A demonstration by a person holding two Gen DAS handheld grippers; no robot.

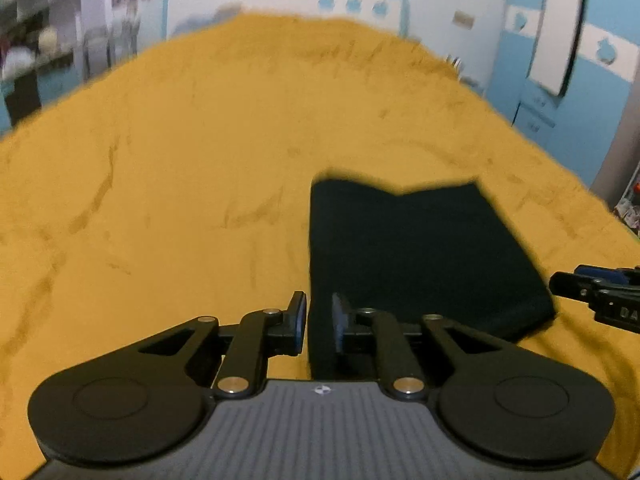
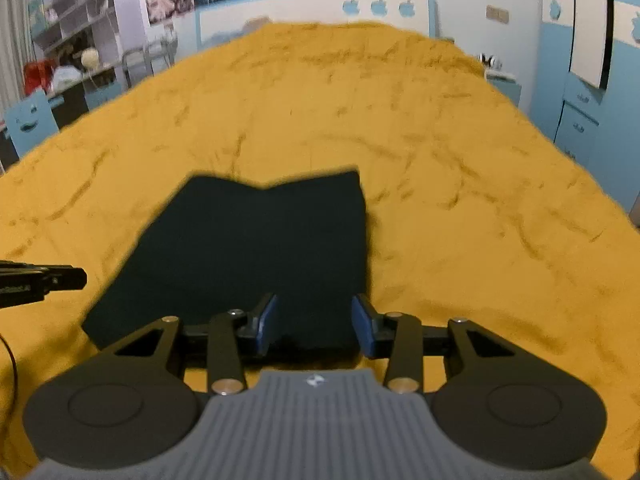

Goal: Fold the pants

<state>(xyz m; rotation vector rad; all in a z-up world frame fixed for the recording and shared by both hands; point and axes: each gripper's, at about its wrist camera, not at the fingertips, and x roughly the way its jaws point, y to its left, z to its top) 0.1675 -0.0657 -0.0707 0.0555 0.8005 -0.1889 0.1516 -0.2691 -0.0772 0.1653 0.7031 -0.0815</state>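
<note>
The black pants lie folded into a compact rectangle on the mustard-yellow bedspread. My left gripper sits at the near left corner of the pants, its blue-padded jaws slightly apart with the dark cloth edge between them. In the right wrist view the pants lie flat ahead. My right gripper is open over the near right edge of the pants, with nothing held. Each gripper shows at the edge of the other's view, the right one and the left one.
The bedspread covers a large bed. A white and blue headboard stands at the far end. Shelves and a desk are at the far left, blue cabinets at the right.
</note>
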